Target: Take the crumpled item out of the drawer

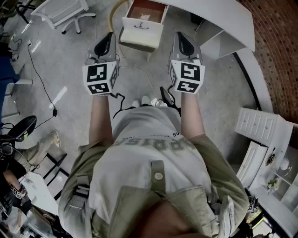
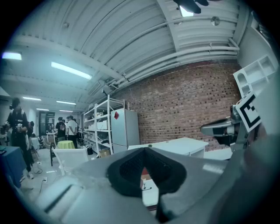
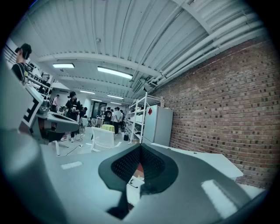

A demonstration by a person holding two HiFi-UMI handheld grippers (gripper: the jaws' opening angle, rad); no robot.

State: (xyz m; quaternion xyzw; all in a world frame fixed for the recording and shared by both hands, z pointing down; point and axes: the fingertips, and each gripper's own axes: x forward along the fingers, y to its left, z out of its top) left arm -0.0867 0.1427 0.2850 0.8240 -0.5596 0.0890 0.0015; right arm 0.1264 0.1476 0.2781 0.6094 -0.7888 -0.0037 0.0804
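An open white drawer (image 1: 142, 29) with a brown inside stands out from the white desk (image 1: 219, 18) ahead of me. A small pale crumpled item (image 1: 145, 17) lies in it. My left gripper (image 1: 108, 42) is held above the floor just left of the drawer front, shut and empty. My right gripper (image 1: 183, 41) hangs level with it just right of the drawer, also shut and empty. In the left gripper view the shut jaws (image 2: 144, 173) frame a slice of the drawer (image 2: 149, 192). The right gripper view shows the same past its shut jaws (image 3: 139, 168).
A white chair (image 1: 65, 11) stands at the far left. A black cable (image 1: 44, 88) runs over the grey floor. White shelf parts (image 1: 265, 139) lie at the right. Several people (image 2: 65, 129) stand far off by metal racks, in front of a brick wall (image 2: 188, 105).
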